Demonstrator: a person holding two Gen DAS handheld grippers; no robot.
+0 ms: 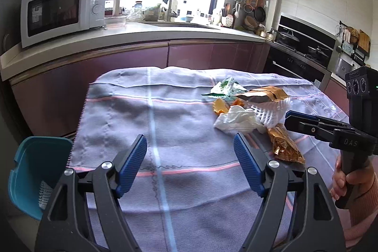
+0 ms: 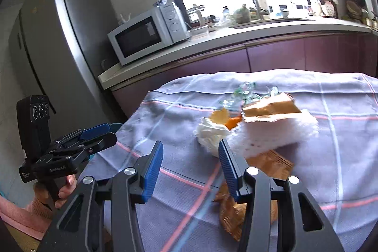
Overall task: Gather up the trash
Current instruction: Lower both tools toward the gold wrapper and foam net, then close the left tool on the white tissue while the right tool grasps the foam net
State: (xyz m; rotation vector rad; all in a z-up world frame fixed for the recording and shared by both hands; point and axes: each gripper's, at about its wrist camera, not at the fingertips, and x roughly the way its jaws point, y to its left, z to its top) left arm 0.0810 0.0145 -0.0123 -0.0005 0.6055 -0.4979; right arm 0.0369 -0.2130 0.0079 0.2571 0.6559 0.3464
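A heap of trash lies on the table's striped lilac cloth (image 1: 165, 115): a crumpled white tissue (image 1: 236, 119), white foam netting (image 1: 267, 113), a gold wrapper (image 1: 285, 145), a gold-brown bag (image 1: 262, 93), orange peel (image 1: 221, 106) and a green-white wrapper (image 1: 226, 86). My left gripper (image 1: 190, 152) is open and empty, left of the heap. My right gripper (image 2: 190, 162) is open and empty over the cloth, just short of the tissue (image 2: 212, 134), with the netting (image 2: 271, 134) and a gold wrapper (image 2: 241, 209) beside and under its right finger.
A teal bin (image 1: 35, 171) with a piece of white netting inside stands at the table's left edge. Behind the table runs a counter (image 1: 141, 32) with a microwave (image 1: 61, 11), a sink and a stove. A fridge (image 2: 59, 39) stands at the left.
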